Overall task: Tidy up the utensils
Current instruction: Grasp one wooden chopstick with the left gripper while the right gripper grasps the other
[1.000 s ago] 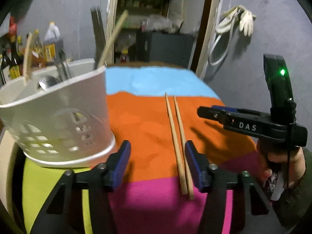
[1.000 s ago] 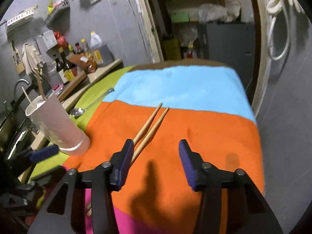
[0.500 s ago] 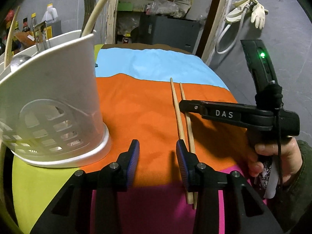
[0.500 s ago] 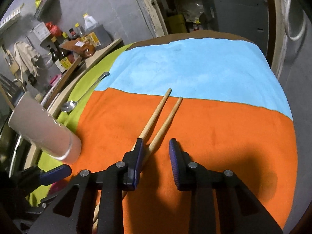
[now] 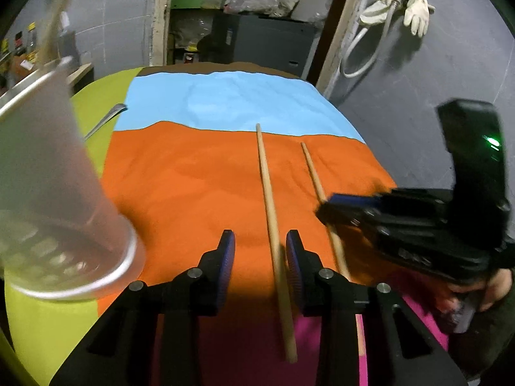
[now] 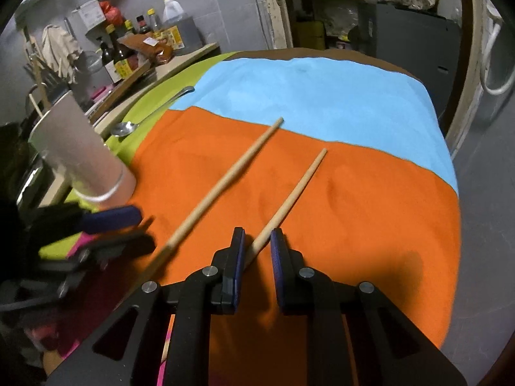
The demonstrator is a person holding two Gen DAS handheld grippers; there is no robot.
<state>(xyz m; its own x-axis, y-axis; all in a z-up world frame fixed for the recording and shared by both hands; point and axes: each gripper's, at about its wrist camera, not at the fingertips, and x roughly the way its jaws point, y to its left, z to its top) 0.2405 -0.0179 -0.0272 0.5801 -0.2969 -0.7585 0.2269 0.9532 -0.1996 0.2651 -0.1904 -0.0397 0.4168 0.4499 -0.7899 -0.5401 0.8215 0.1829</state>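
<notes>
Two wooden chopsticks lie on the orange band of the striped cloth, spread apart. The left chopstick (image 5: 272, 225) (image 6: 225, 183) runs between the fingers of my left gripper (image 5: 260, 257) (image 6: 135, 230), close to the right pad. The jaws are closing and a gap still shows on the other side. The right chopstick (image 6: 289, 199) (image 5: 317, 183) lies between the fingers of my right gripper (image 6: 258, 251) (image 5: 325, 212). Those jaws are closing too, and the stick rests near the left pad without being pinched. A white perforated utensil holder (image 5: 48, 193) (image 6: 77, 157) stands at the left.
A metal spoon (image 6: 125, 127) (image 5: 106, 119) lies on the green strip beyond the holder. Bottles and a jug (image 6: 173, 16) crowd a counter at the back left. The cloth's right edge (image 6: 450, 193) drops off to the grey floor. A hand (image 5: 492, 286) holds the right gripper.
Both grippers have come down and narrowed, each around one chopstick. The two chopsticks, side by side before, now lie apart. The holder has slid to the left edge of the left view.
</notes>
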